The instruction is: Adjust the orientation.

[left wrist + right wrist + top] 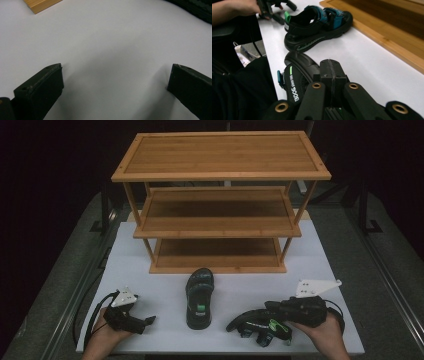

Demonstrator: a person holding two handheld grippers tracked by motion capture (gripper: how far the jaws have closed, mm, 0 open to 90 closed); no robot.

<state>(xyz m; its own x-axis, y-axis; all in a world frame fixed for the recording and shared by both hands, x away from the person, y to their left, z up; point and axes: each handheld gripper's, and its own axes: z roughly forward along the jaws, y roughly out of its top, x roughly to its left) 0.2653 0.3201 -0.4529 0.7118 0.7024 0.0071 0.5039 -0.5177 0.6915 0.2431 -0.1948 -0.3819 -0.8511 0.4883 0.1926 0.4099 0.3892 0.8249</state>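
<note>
A three-tier bamboo rack (220, 200) stood at the twelve o'clock end of the white table (330, 270), its lowest shelf resting on the tabletop and its top board the widest. All three shelves were bare wood. A corner of its base showed at eleven o'clock in the left gripper view (41, 4), and its bottom board ran along the two o'clock side of the right gripper view (392, 32).

Just in front of the rack, at the middle of the table, an upright black sandal (199, 296) with teal straps and a green heel tab lay with its toe toward twelve o'clock, near the lowest shelf. In the right gripper view it lay at twelve o'clock (317, 25), sole down on the white surface.

The second sandal (257, 324), black with a green stripe and white lettering, lay on its side at about five o'clock from the first, well apart from it and close to the table's near edge. The right gripper (280, 312) was clamped on it from the three o'clock side; in its own view the jaws met tight together over the sandal's side (297, 85).

The left gripper (145, 322) sat at seven o'clock on the table, held low in the person's hand, its jaws spread wide over bare tabletop (115, 82) with nothing between them.
</note>
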